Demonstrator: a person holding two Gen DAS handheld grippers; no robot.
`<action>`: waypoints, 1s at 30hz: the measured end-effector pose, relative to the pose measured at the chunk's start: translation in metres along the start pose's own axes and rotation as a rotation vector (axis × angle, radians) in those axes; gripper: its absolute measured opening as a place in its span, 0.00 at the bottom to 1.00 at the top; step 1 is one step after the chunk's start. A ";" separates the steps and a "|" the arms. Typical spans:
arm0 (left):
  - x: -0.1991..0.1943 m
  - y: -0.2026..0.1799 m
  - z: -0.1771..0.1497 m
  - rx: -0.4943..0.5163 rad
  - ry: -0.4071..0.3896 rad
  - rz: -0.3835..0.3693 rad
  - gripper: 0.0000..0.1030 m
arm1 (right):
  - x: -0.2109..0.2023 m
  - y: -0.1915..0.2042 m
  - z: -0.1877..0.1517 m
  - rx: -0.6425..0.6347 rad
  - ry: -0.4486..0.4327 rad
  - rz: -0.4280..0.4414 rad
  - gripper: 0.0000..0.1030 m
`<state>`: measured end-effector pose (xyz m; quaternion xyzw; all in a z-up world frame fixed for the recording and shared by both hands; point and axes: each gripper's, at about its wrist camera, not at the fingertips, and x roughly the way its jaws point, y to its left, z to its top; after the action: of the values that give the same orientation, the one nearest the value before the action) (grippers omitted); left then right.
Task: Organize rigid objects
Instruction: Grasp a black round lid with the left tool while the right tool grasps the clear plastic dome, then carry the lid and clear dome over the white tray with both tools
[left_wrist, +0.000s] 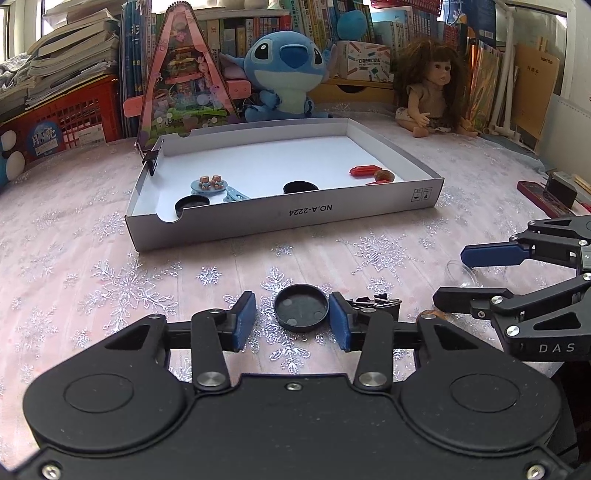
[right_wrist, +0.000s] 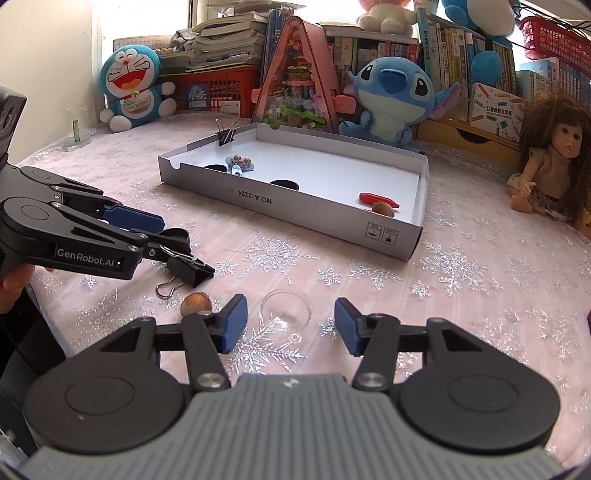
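both tongs point down at a slant over the counter. the left tongs bracket a black cap: one pad touches its rim, the other stands clear. the right tongs gape wide around a clear glass dish, untouched. only the right view shows the binder clip and nut. the white box lies well ahead, bare counter between.

Doll cropped at right edge
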<state>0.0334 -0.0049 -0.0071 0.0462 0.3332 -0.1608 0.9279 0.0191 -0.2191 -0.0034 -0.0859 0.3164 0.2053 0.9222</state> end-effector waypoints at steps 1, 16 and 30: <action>-0.001 0.000 0.000 -0.002 -0.004 -0.006 0.29 | 0.000 0.001 0.000 -0.002 0.001 0.001 0.56; -0.014 0.007 0.017 -0.027 -0.061 0.016 0.29 | -0.006 -0.005 0.013 0.010 -0.038 -0.040 0.33; 0.000 0.035 0.074 -0.064 -0.115 0.063 0.29 | 0.007 -0.039 0.052 0.073 -0.079 -0.143 0.33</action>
<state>0.0900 0.0140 0.0492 0.0175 0.2826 -0.1229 0.9512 0.0693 -0.2370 0.0341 -0.0664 0.2799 0.1305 0.9488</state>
